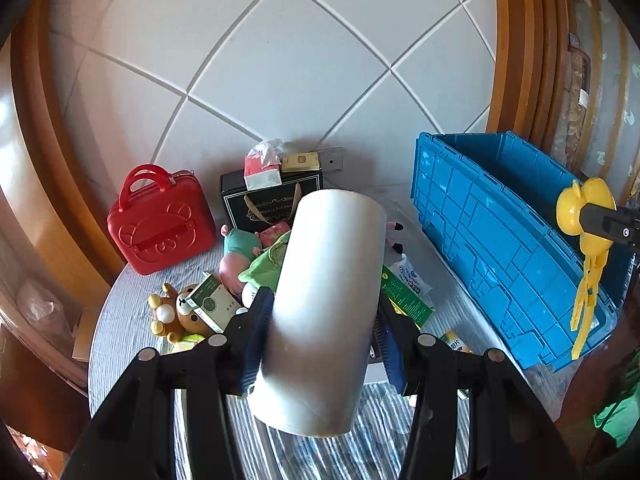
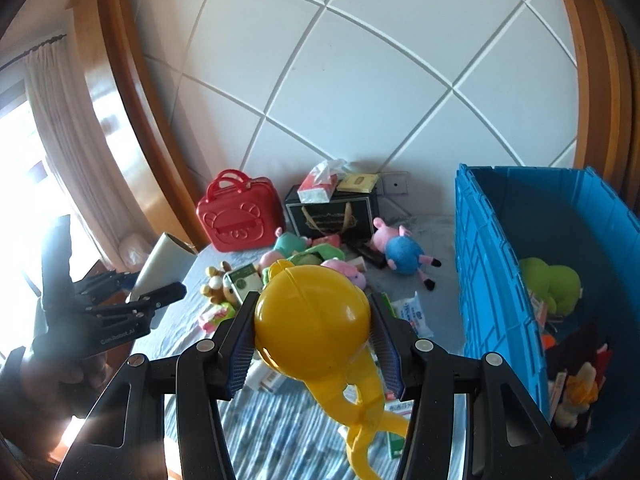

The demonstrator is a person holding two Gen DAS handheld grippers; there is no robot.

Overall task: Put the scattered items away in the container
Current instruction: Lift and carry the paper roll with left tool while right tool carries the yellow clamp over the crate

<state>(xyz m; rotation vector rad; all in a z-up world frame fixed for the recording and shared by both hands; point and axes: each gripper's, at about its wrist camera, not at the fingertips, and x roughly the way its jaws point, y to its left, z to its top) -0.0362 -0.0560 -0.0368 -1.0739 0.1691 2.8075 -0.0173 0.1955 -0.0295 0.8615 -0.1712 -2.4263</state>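
Two loads are in hand at once, both lifted clear of the bed. Left gripper: fingers clamped on a white roll, held across its middle, its far end sticking out beyond the fingertips. Right gripper: fingers pressed on the round head of a yellow scoop toy, its scissor handles hanging below the pads.

Step, as I read it: carry phase, both items picked and not yet dropped. Blue crate sits right of the right gripper's fingers, open-topped, already holding a green plush and some smaller bits. Next move calls for swinging each load rightward over the crate rim, high enough to clear the wall, then letting go; the long roll needs to be angled so it does not catch the rim.

Count beyond the fingertips, left to right:
- red case, one
- brown bear plush, one
- green-and-white carton, one
- pink pig plushes, at least three; the pile is tangled, so maybe more
- black gift box, one, with one tissue pack and one gold box on top
- wet-wipe packet, one

Small packets lie under both grippers' fingers, too hidden to count.
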